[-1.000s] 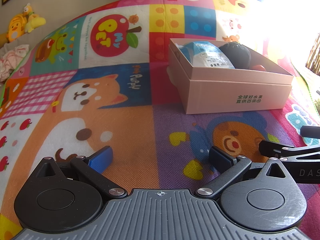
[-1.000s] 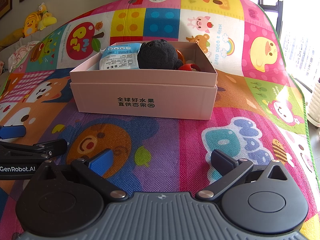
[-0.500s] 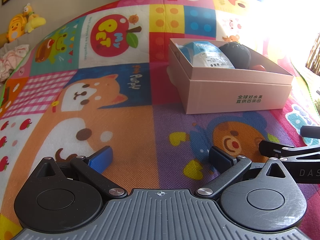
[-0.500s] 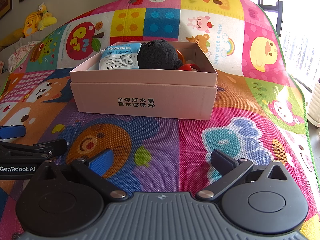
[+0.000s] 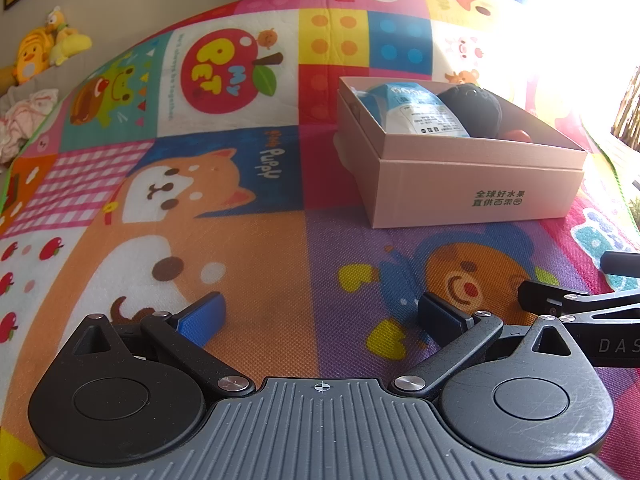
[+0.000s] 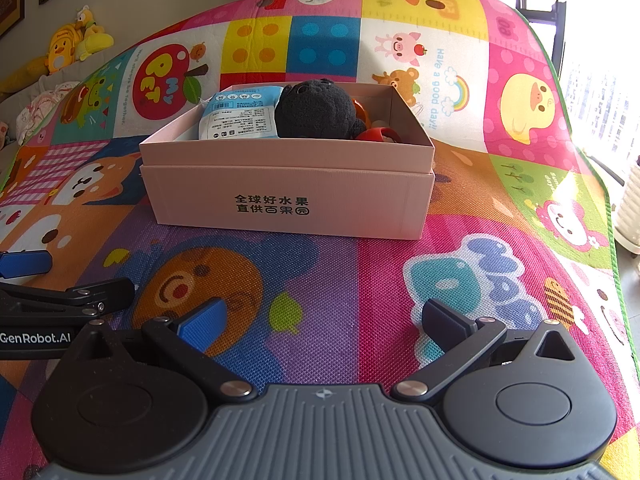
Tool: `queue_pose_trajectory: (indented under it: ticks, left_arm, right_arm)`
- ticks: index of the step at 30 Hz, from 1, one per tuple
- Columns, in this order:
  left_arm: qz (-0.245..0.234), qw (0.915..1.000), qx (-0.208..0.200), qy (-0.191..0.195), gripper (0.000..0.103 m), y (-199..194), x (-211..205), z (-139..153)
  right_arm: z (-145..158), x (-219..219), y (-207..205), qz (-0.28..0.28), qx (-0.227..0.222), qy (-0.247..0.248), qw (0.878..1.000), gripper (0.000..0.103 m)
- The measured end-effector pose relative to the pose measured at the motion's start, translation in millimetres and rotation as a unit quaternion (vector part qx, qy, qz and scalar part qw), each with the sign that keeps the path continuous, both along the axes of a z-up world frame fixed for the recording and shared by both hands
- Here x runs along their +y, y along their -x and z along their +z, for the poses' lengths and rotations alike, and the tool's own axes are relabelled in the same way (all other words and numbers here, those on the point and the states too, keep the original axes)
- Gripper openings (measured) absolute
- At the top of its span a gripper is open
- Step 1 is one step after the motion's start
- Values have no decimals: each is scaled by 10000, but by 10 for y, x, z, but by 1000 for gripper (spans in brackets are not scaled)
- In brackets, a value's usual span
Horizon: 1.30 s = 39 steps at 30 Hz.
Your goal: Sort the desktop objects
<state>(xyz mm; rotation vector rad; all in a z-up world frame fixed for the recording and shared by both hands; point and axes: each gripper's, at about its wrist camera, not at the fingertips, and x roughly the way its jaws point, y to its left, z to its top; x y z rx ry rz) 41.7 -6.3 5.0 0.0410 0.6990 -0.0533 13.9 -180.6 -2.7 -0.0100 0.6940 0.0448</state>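
A pink cardboard box stands on the colourful play mat. It holds a blue-and-white packet, a black plush toy and a red-orange item. The box also shows in the left wrist view, with the packet and plush inside. My left gripper is open and empty, low over the mat, in front and left of the box. My right gripper is open and empty, in front of the box.
The play mat covers the floor. Yellow plush toys and crumpled cloth lie at the far left by the wall. The mat's right edge meets bare floor near a bright window.
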Motion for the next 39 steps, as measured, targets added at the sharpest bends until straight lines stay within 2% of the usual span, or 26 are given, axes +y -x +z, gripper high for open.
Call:
queue_pose_trajectory:
  ticks: [27,33,39]
  left_arm:
    - [6,10000,-10,-21,103,6,-6,-4]
    - [-108,9995,276,67,103,11,64,39]
    - [-184,9992,340,38,103,75,93,51]
  right_arm:
    - [6,2,-5,1,0,-1,10000,103]
    - [5,2,-2,0,0,-1,10000,103]
    - [5,2,-2,1,1,-2,10000,103]
